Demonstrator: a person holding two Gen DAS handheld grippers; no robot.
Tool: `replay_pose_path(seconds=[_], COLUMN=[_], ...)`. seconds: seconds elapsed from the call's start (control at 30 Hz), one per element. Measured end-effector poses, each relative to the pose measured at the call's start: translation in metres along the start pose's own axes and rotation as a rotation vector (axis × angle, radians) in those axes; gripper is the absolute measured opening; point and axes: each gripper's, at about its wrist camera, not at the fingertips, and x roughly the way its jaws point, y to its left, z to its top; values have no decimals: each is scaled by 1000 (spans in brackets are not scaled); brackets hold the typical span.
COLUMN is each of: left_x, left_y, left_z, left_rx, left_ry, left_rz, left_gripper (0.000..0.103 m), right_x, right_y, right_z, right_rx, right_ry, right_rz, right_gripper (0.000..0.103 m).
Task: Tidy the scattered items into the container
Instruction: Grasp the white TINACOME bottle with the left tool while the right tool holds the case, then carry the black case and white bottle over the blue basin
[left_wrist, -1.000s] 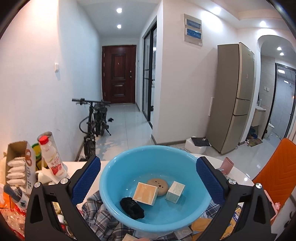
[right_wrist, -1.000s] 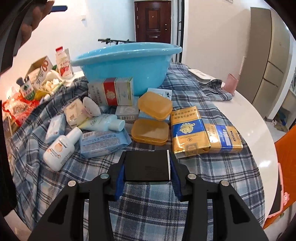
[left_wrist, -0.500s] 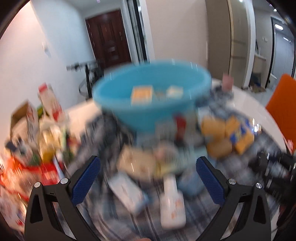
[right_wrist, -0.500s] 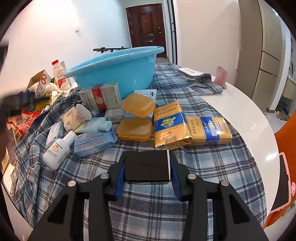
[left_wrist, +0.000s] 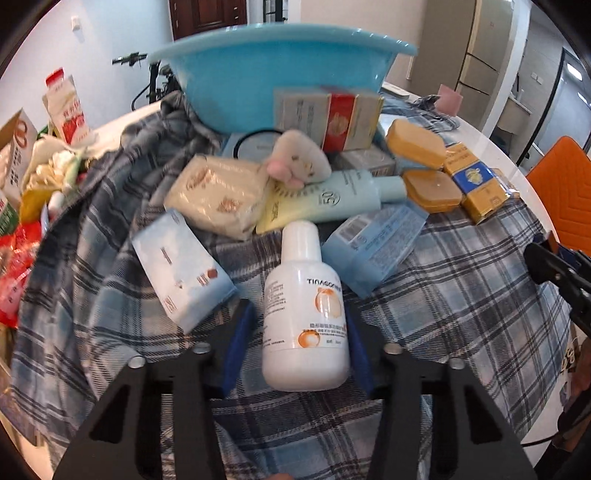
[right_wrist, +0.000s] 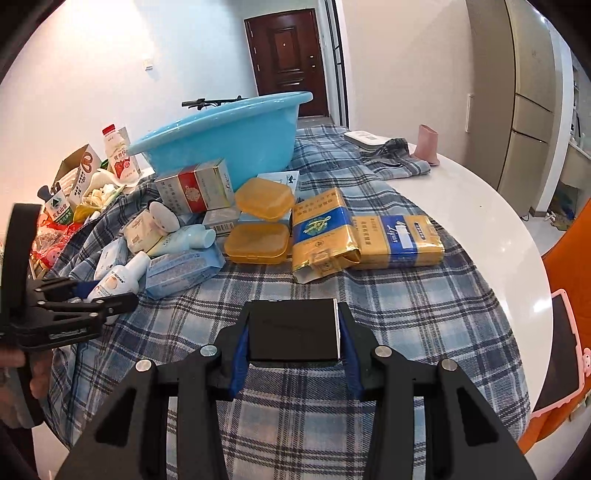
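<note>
The blue basin (left_wrist: 280, 70) stands at the far side of the plaid cloth (left_wrist: 461, 295); it also shows in the right wrist view (right_wrist: 229, 129). My left gripper (left_wrist: 301, 325) has its blue pads on both sides of a white lotion bottle (left_wrist: 304, 317) that lies on the cloth. The bottle also shows in the right wrist view (right_wrist: 118, 277), beside the left gripper (right_wrist: 85, 295). My right gripper (right_wrist: 293, 328) is shut on a black box (right_wrist: 293, 330) just above the cloth.
Scattered items lie between the grippers and the basin: blue tissue packs (left_wrist: 181, 269), a sunscreen tube (left_wrist: 332, 199), orange soap cases (right_wrist: 258, 243), gold cartons (right_wrist: 321, 232), a red and silver box (left_wrist: 328, 114). Snack clutter (left_wrist: 33, 166) is at left. An orange chair (left_wrist: 565, 188) is at right.
My left gripper has dropped from above the basin to the cloth and closed around the white bottle. My right gripper still holds the black box and has barely moved.
</note>
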Motion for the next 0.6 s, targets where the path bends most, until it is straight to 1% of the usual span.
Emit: replay_pose_path(seconds=[0.03, 0.13, 0.33, 0.5, 0.6], left_x=[0, -4, -24, -49, -65], left_y=[0, 2, 3, 4, 4], left_z=[0, -1, 1, 12, 23], left_rx=[-2, -15, -17, -14, -7], left_ry=[-1, -12, -65, -136, -184], left_rz=[0, -12, -31, -35, -35], left_gripper=[38, 38, 38, 38, 38], right_x=[0, 0, 0, -2, -7], right_y=[-1, -4, -1, 8, 14], right_z=[0, -1, 1, 9, 19], right_rx=[1, 8, -1, -18, -33], right_ry=[0, 3, 2, -10, -33], right_rz=[-2, -7, -8, -5, 1], right_gripper=[44, 44, 44, 44, 44])
